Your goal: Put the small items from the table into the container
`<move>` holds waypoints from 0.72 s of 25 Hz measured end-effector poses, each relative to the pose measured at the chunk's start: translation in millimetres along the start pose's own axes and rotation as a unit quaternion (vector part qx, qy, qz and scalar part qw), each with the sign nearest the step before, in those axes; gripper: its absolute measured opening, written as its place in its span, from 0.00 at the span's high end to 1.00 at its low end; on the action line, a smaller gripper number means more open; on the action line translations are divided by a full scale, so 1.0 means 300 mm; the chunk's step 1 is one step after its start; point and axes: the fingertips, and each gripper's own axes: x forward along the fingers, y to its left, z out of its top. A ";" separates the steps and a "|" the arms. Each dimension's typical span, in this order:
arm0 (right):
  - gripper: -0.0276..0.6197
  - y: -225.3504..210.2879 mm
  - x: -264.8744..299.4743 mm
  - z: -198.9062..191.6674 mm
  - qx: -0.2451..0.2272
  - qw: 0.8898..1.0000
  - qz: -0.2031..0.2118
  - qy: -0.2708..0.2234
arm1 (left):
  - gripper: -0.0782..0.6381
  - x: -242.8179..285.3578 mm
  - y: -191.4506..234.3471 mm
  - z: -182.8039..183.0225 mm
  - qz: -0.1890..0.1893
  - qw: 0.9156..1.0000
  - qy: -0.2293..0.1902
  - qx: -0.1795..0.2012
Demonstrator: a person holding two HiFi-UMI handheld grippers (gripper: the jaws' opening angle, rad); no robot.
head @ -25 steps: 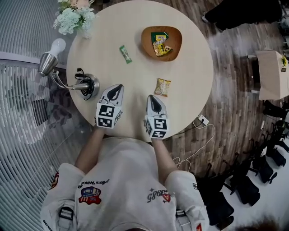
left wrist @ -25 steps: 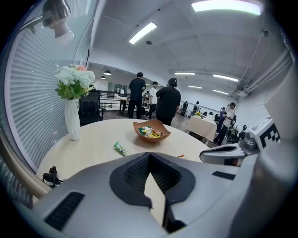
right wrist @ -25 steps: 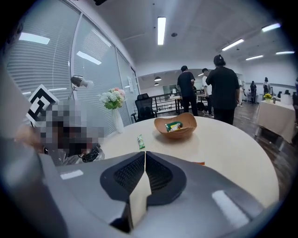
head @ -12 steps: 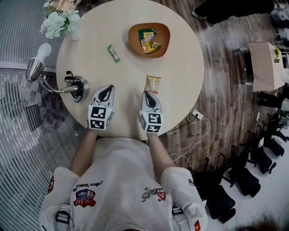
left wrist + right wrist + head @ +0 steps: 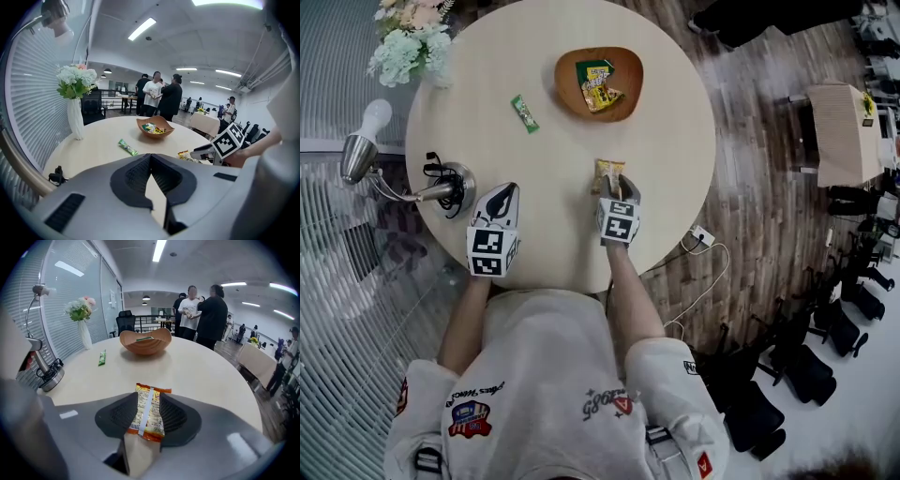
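Right hand-held gripper (image 5: 615, 186) points down at the near right part of the tabletop (image 5: 670, 159), its jaws opening, with the orange snack packet (image 5: 149, 413) lying flat between them on the wood. Left hand-held gripper (image 5: 502, 195) hovers to the left near the edge, jaws together at the tips, with nothing between them. Farther off, the wooden bowl (image 5: 631, 80) already contains two packets (image 5: 598, 86). A green bar (image 5: 524, 113) lies left of the bowl, apart from it. A desk lamp (image 5: 448, 185) stands at the left edge, flowers (image 5: 403, 42) at the far left.
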 end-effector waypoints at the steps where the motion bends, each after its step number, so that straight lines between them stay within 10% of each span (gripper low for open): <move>1: 0.78 0.001 0.010 -0.007 -0.001 1.000 0.000 0.007 | 0.88 0.001 0.006 -0.002 0.001 1.000 0.001 -0.001; 18: 0.84 -0.009 0.029 -0.042 -0.004 1.000 -0.010 0.027 | 0.88 0.027 0.005 -0.011 -0.005 1.000 0.008 -0.002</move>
